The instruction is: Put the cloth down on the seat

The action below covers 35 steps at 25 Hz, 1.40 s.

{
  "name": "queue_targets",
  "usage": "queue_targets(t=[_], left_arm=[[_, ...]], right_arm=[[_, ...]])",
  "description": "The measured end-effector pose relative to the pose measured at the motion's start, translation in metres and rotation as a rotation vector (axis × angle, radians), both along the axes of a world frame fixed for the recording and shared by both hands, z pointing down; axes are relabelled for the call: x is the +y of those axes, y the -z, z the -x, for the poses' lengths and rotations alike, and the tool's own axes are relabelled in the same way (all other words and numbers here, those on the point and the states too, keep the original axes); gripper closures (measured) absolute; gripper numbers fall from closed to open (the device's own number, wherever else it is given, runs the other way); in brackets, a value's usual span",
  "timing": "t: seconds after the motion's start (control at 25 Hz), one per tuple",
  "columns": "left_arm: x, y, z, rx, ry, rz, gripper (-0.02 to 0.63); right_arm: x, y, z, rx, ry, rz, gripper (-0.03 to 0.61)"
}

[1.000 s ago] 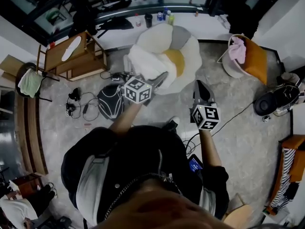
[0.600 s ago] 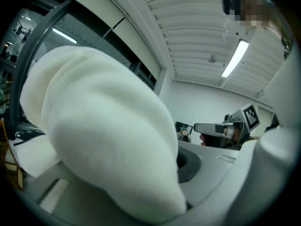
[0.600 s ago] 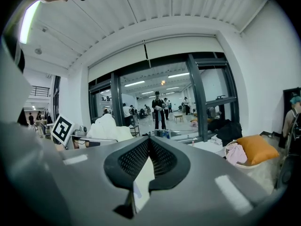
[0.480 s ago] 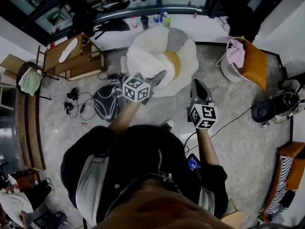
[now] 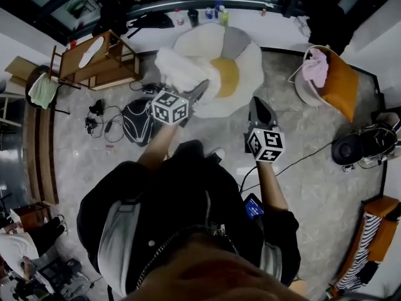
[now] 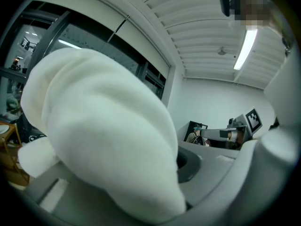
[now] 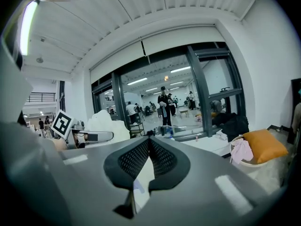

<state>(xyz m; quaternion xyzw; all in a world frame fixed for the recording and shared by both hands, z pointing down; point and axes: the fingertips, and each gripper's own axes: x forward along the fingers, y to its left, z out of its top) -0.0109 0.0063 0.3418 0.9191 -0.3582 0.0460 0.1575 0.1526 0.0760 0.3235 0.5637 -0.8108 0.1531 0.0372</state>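
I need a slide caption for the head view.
Left gripper holds a white cloth by the flower-shaped seat; right gripper empty.

We're in a big open studio workspace here, part lab, part lounge. Overhead there's a pale ribbed ceiling (image 7: pixel 141 8) with long strip lights (image 6: pixel 246 48). A dark-framed glass wall (image 7: pixel 202 93) gives onto a hall where people (image 7: pixel 163 102) stand about. Down on the grey stone-tiled floor (image 5: pixel 326 187) lie loose black cables (image 5: pixel 103 127). There's an open wooden rack (image 5: pixel 103 61), a long white table (image 5: pixel 269 33) carrying small bottles (image 5: pixel 216 10), and a cream, grey and yellow flower-shaped cushion seat (image 5: pixel 247 68).
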Motion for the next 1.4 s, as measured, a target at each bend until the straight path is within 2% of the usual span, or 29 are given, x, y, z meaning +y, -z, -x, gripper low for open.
queue_targets(t=[0.28,0.72,0.92,1.4], left_arm=[[-0.010,-0.015,-0.007,-0.023,0.017,0.009,0.469],[-0.058,-0.029,0.001,0.013,0.054,0.015,0.469],[-0.091,-0.027,0.000,0.017,0.071,-0.001,0.469],[-0.131,-0.037,-0.014,0.032,0.050,0.026,0.469]], right_arm=[[-0.011,-0.017,-0.008,-0.007,0.020,0.027,0.581],[-0.064,-0.030,0.006,0.032,0.075,0.040,0.581],[-0.092,-0.023,0.004,0.036,0.070,0.011,0.581],[-0.127,-0.031,-0.005,0.043,0.046,0.044,0.581]])
